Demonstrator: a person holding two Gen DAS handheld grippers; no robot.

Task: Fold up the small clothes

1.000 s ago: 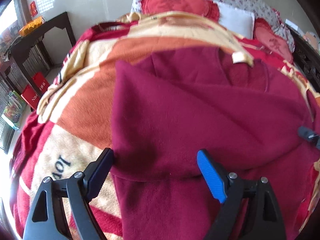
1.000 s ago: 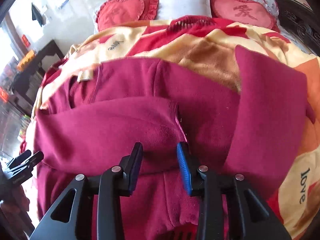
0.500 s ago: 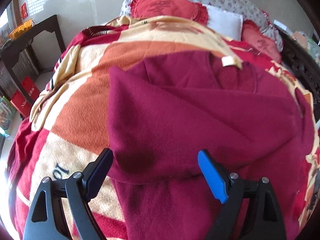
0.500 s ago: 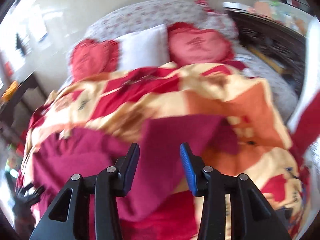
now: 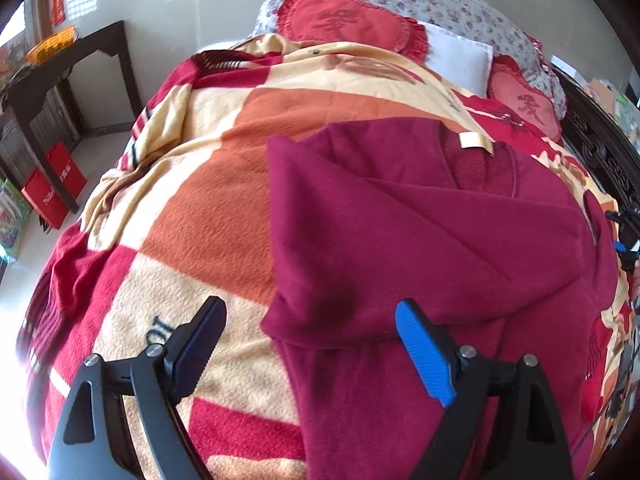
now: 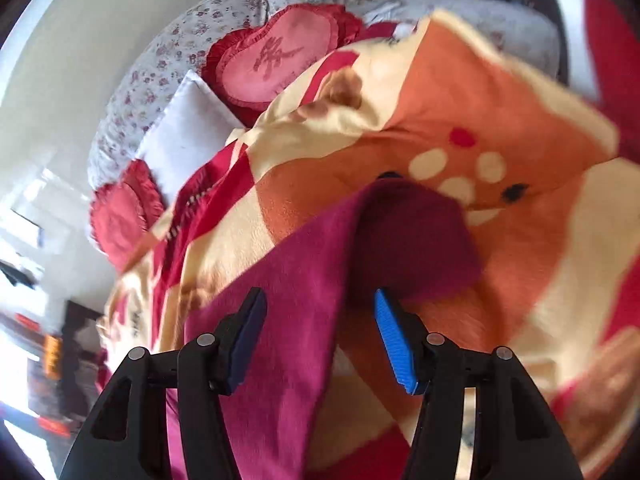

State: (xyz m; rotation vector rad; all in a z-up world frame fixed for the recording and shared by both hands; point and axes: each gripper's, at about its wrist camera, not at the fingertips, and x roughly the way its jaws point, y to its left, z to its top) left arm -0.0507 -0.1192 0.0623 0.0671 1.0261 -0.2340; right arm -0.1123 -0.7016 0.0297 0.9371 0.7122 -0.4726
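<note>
A dark red fleece top [image 5: 400, 240] lies on the bed, its left sleeve folded across the chest and a white neck label [image 5: 472, 140] at the collar. My left gripper [image 5: 310, 344] hangs open above the folded sleeve's lower edge, with nothing between its fingers. In the right wrist view the top's other sleeve [image 6: 360, 248] stretches out over the blanket. My right gripper [image 6: 320, 328] hovers above that sleeve, rolled to one side, its jaws opening and its pads clear of the cloth. The right gripper [image 5: 626, 236] also shows at the right rim of the left wrist view.
An orange, cream and red fleece blanket [image 5: 224, 208] covers the bed. Red heart cushions [image 5: 348, 24] and a white pillow [image 5: 460, 60] lie at the head. A dark wooden side table [image 5: 52, 64] and red boxes [image 5: 52, 184] stand left of the bed.
My right gripper swung away from the folded sleeve to the right, rolled over and widened its jaws above the other sleeve. My left gripper drew back a little and stayed open.
</note>
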